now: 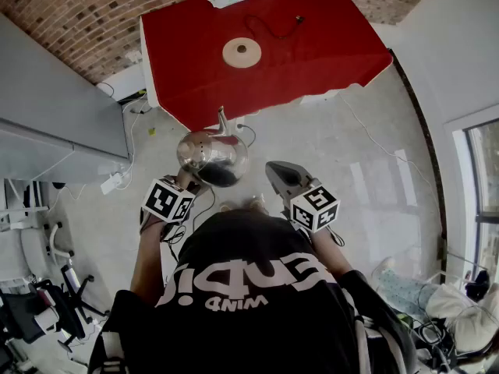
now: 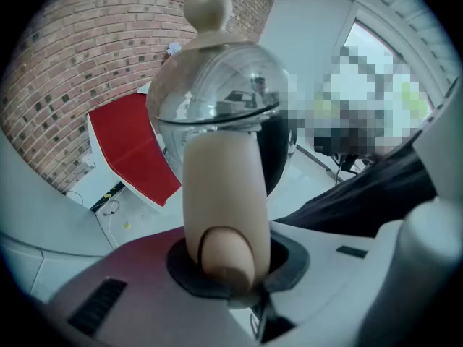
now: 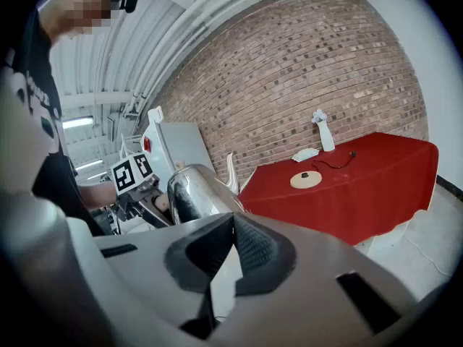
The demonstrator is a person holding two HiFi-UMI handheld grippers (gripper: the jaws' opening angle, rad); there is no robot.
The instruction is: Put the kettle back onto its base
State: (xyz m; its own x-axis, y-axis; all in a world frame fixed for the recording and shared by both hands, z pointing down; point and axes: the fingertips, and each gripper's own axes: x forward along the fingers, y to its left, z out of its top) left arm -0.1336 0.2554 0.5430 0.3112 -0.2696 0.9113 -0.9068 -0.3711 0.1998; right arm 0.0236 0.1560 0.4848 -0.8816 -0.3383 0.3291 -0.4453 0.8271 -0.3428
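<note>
Gripping the kettle [image 1: 212, 156] by its beige handle [image 2: 219, 194], the left gripper [image 2: 228, 266] has its jaws drawn in to a narrow gap, with both pressed on the handle's lower end. The kettle's shiny round body and beige lid knob [image 2: 207, 7] stand straight beyond the jaws. The kettle hangs over the pale floor [image 1: 374, 170], short of the red surface [image 1: 312, 37] and clear of its near edge. The right gripper [image 3: 231, 255] has its jaws shut together with nothing between them. From these jaws the kettle sits just ahead and to the left, close beside them but not touching. The round beige base [image 1: 242, 52] lies flat on the red surface, well ahead of both pairs of jaws and well apart from the kettle. A dark cord [image 3: 336, 159] trails over the cloth beyond the base.
</note>
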